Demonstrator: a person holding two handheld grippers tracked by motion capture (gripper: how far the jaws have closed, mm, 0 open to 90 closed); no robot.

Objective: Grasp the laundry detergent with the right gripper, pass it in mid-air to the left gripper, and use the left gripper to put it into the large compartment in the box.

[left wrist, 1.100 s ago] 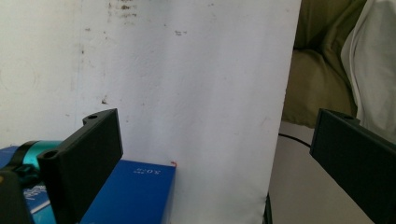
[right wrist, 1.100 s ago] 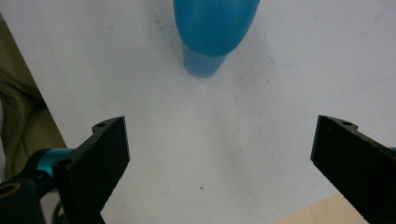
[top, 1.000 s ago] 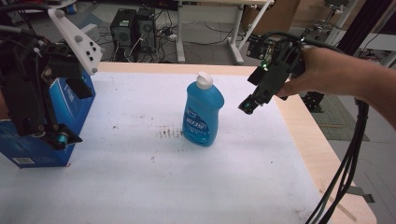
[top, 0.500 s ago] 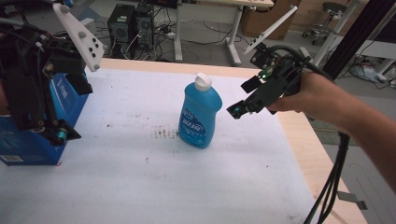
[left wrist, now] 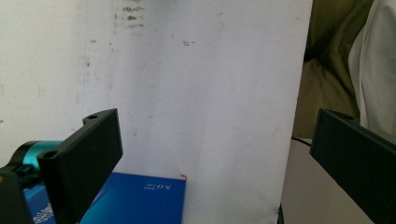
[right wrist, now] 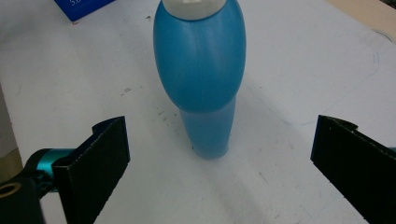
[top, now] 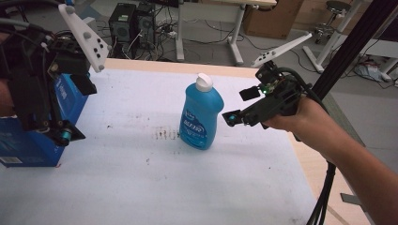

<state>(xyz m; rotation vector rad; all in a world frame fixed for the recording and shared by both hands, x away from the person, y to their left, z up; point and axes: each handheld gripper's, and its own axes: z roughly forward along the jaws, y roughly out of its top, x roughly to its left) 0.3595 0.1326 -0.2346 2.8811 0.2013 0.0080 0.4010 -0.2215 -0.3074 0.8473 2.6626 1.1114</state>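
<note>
Between the right gripper's spread fingers, straight ahead and not yet touched, stands the blue bottle with its white cap, upright on the white bench. Over the last second this gripper has dropped and swung in from up beside the bottle's shoulder to just off its side, fingers released wide and empty. I judge that as the last of the approach: the gap looks broad enough to take the bottle's body, and closing comes next.

The left gripper has hardly moved; its fingers, likewise spread and holding nothing, hang over the blue box, whose corner lies just beneath them.

Outward from the right fingers, bare bench lies on every side of the bottle, so there is room to push in or lift clear. The bench's wooden edge runs just behind the right hand, and the box sits well apart from the bottle. A tall, narrow-footed bottle could tip if one finger meets it first.
</note>
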